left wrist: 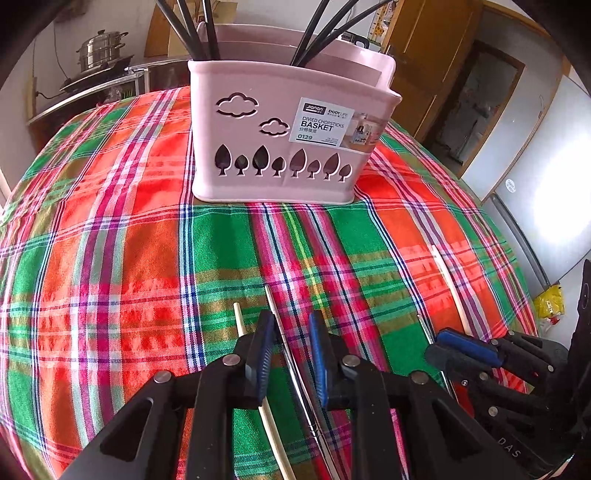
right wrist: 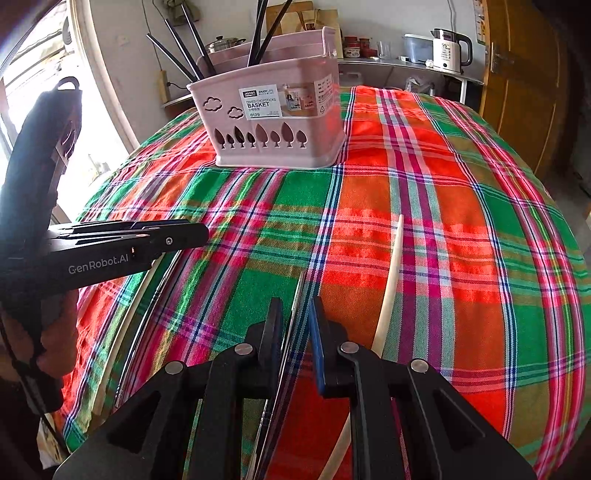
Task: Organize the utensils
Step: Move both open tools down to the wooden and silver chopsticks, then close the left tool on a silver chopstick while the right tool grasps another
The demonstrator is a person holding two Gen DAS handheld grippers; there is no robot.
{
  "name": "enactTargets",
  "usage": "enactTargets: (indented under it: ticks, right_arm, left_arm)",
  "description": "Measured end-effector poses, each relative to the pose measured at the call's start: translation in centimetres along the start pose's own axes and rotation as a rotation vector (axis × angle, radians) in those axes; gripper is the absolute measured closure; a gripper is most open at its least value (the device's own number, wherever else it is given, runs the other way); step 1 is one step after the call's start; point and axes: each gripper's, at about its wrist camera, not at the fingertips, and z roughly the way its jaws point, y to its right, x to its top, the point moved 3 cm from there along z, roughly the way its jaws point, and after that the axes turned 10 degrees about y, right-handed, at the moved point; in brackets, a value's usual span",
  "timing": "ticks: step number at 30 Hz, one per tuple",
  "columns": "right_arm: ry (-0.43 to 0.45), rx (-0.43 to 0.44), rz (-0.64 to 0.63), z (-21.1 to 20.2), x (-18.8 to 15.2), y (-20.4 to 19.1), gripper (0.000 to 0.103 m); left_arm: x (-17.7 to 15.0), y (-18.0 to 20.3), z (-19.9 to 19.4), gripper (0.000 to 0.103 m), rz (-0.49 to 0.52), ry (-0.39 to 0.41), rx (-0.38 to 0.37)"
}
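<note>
A pink divided basket [left wrist: 280,122] [right wrist: 277,122] stands on the plaid cloth, with black chopsticks [left wrist: 192,29] [right wrist: 184,48] upright in it. My left gripper [left wrist: 290,321] is low over the cloth, jaws narrowly apart. A metal chopstick [left wrist: 275,306] lies between them with a gap on each side. A pale chopstick [left wrist: 238,317] runs under its left finger. My right gripper [right wrist: 295,306] also straddles a second metal chopstick [right wrist: 300,284], and its pads do not touch it. Another pale chopstick [right wrist: 391,277] lies just right of it.
A person's hand [right wrist: 55,332] holds the left gripper [right wrist: 184,232]. The table edge curves close on the right, beside a fridge [left wrist: 546,184] and a wooden door [left wrist: 436,55]. A steamer pot [left wrist: 101,50] and a kettle [right wrist: 448,50] stand on shelves behind the table.
</note>
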Motion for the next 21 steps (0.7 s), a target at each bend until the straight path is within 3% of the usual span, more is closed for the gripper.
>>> enactTargets:
  ticks: [4, 9, 15, 21]
  right_arm:
    - [-0.004, -0.023, -0.022, 0.1, 0.0, -0.2, 0.093]
    - [-0.007, -0.037, -0.032, 0.1, 0.0, -0.1, 0.096]
    - [-0.008, -0.021, 0.005, 0.2, 0.2, 0.3, 0.099]
    - [0.035, 0.003, 0.026, -1.1, 1.3, 0.3, 0.099]
  left_arm:
    - [0.1, -0.2, 0.2, 0.095, 0.013, -0.003, 0.024]
    - [0.2, -0.3, 0.2, 0.098, 0.01, -0.006, 0.029]
    - [0.4, -0.2, 0.3, 0.099, -0.027, -0.021, -0.022]
    - [1.6, 0.1, -1.6, 0.099, -0.037, 0.023, -0.062]
